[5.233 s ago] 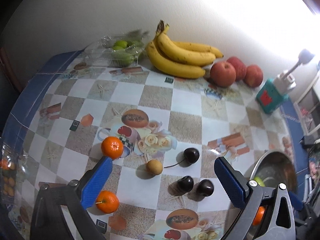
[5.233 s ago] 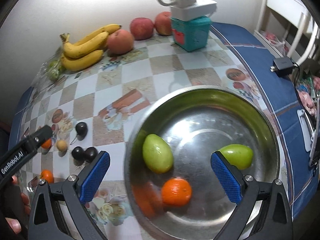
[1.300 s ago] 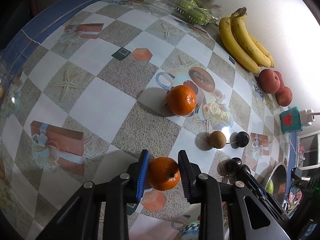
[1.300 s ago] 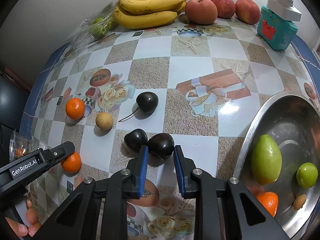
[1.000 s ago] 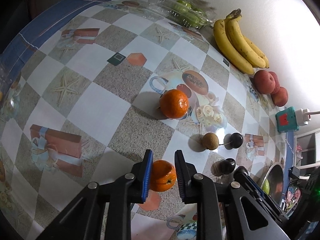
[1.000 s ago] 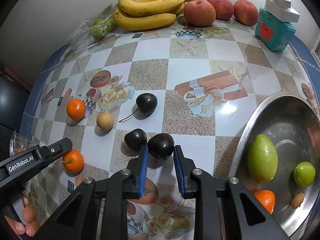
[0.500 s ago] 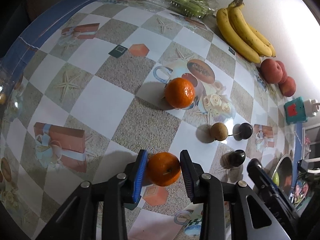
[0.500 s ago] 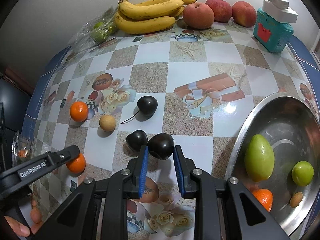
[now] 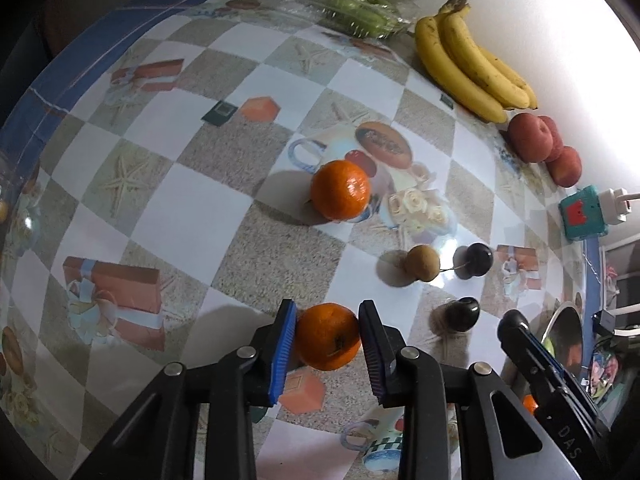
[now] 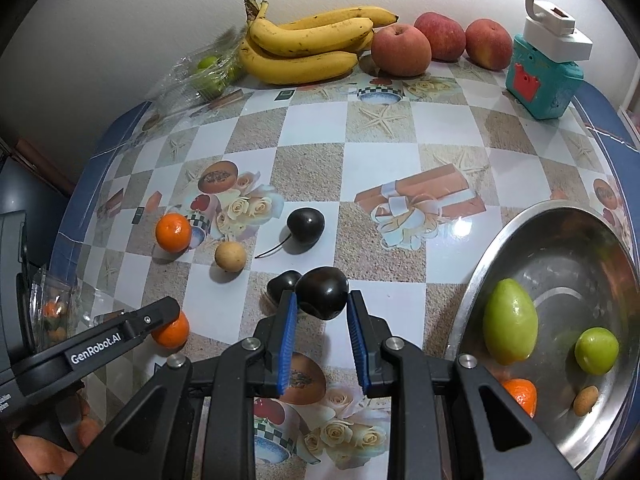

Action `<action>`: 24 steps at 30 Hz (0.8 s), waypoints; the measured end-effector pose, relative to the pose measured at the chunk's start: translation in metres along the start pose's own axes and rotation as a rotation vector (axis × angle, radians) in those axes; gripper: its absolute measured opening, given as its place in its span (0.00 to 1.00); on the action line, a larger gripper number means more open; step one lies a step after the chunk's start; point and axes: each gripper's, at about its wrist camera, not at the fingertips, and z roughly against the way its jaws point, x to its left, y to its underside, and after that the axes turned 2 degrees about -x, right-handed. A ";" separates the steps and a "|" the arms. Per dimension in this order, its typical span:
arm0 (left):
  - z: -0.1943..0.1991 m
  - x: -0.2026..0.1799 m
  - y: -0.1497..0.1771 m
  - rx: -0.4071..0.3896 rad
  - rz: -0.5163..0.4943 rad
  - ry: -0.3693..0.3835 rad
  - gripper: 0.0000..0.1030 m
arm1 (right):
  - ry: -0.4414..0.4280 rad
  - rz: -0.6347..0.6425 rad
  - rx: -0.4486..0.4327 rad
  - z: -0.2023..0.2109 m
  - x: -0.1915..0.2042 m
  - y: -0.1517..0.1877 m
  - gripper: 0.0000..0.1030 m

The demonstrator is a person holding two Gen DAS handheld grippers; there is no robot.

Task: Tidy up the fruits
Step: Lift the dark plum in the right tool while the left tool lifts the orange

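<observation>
Table (image 10: 376, 160): checked oilcloth; every place below is told from the steel bowl.
Steel bowl (image 10: 480, 272): at the table's right edge, holding a big green fruit (image 10: 509, 322), a small green one (image 10: 596, 350), an orange one and a tan one.
Bananas (image 10: 308, 46): far across the table from the bowl, against the wall, with three apples (image 10: 401, 51) beside them.
Right gripper (image 10: 322, 318): just left of the bowl's rim; its blue pads pinch a dark plum (image 10: 322, 298), which looks lifted off the cloth, though that is hard to tell from this angle.
Left gripper (image 9: 327, 340): well left of the bowl; its jaws have just been closing and the pads hug a small orange (image 9: 327, 336) on both sides.
Loose fruit: a second orange (image 9: 340, 189), a tan round fruit (image 9: 421, 263) and two more dark plums (image 10: 306, 226) lie on the cloth between the orange-holder and the bowl.
Turning relation: the bowl lies to the right of both jaws; the right hand is much the nearer, so its plum has the short carry, while the orange must cross over the loose fruit.
Long axis: both held fruits are round, so grip angle matters little.
</observation>
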 end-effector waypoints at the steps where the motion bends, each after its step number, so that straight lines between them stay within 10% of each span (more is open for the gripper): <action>1: 0.001 -0.001 -0.001 -0.004 0.001 0.004 0.33 | 0.000 0.001 0.000 0.000 0.000 0.000 0.26; 18: 0.006 0.008 -0.009 -0.018 0.068 0.041 0.23 | -0.001 -0.016 -0.010 0.006 -0.004 0.000 0.26; 24: 0.000 0.016 -0.017 -0.020 0.114 0.079 0.54 | 0.001 -0.021 -0.008 0.005 -0.006 0.000 0.26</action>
